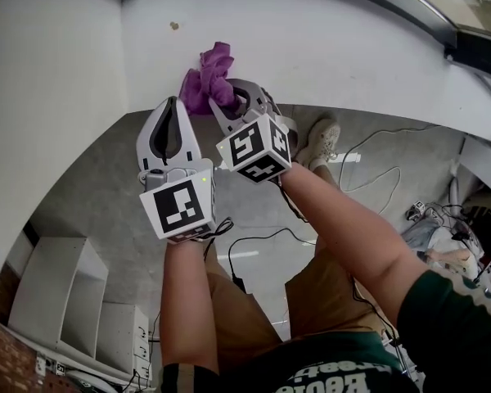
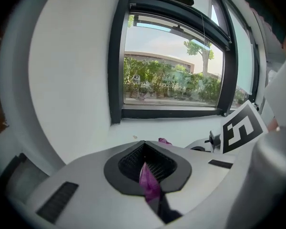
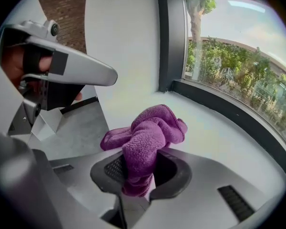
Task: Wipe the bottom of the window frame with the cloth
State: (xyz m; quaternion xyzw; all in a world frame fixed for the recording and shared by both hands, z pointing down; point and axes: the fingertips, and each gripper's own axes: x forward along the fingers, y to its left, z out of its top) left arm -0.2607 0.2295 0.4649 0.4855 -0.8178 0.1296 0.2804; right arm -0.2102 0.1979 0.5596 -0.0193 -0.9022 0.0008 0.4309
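The purple cloth (image 1: 209, 78) is bunched up and pinched in my right gripper (image 1: 229, 103), which is shut on it just above the white sill (image 1: 335, 47). In the right gripper view the cloth (image 3: 150, 137) bulges out of the jaws, with the dark bottom rail of the window frame (image 3: 238, 114) beyond it to the right. My left gripper (image 1: 173, 105) hovers right beside the cloth with its jaws together. A thin purple sliver (image 2: 150, 181) shows in the slit between them. The frame's bottom rail (image 2: 171, 112) lies ahead across the sill.
A small brown speck (image 1: 173, 25) lies on the sill. Below are a grey floor with cables (image 1: 376, 158), my shoe (image 1: 319, 142), white shelving (image 1: 65, 301) at lower left and clutter (image 1: 462, 236) at right. A white wall flanks the window on the left.
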